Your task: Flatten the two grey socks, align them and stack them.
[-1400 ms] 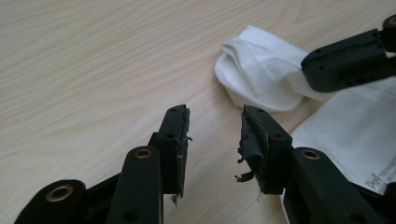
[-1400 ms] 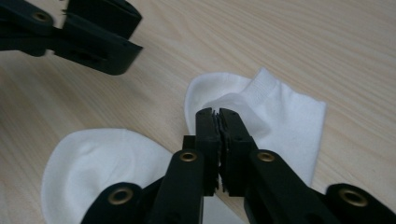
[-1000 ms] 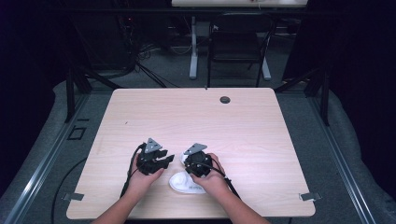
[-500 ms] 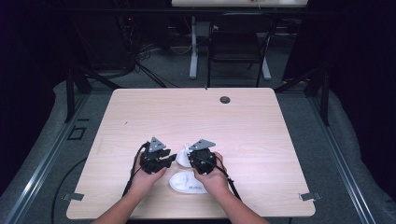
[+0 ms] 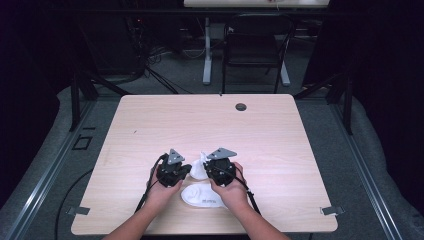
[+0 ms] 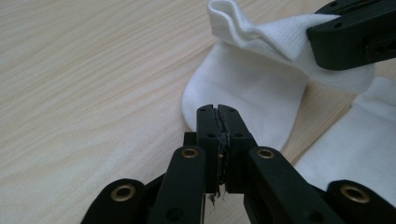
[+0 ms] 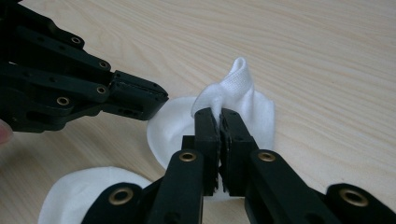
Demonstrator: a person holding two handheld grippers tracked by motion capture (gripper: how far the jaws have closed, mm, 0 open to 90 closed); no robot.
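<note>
From the high view I see the white sock [image 5: 199,167] bunched up between my left gripper [image 5: 181,172] and right gripper [image 5: 212,170], near the table's [image 5: 150,125] front edge. Left gripper view: its jaws, just closing, meet at the sock's [image 6: 247,93] edge. Right gripper view: jaws pinch the ribbed cuff [image 7: 238,77].

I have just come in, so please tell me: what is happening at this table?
A person works on two white socks with a gripper in each hand. The right gripper pinches the cuff of the farther sock, lifting it slightly. The left gripper has just closed at its toe edge. The nearer sock lies flat on the table.
</note>
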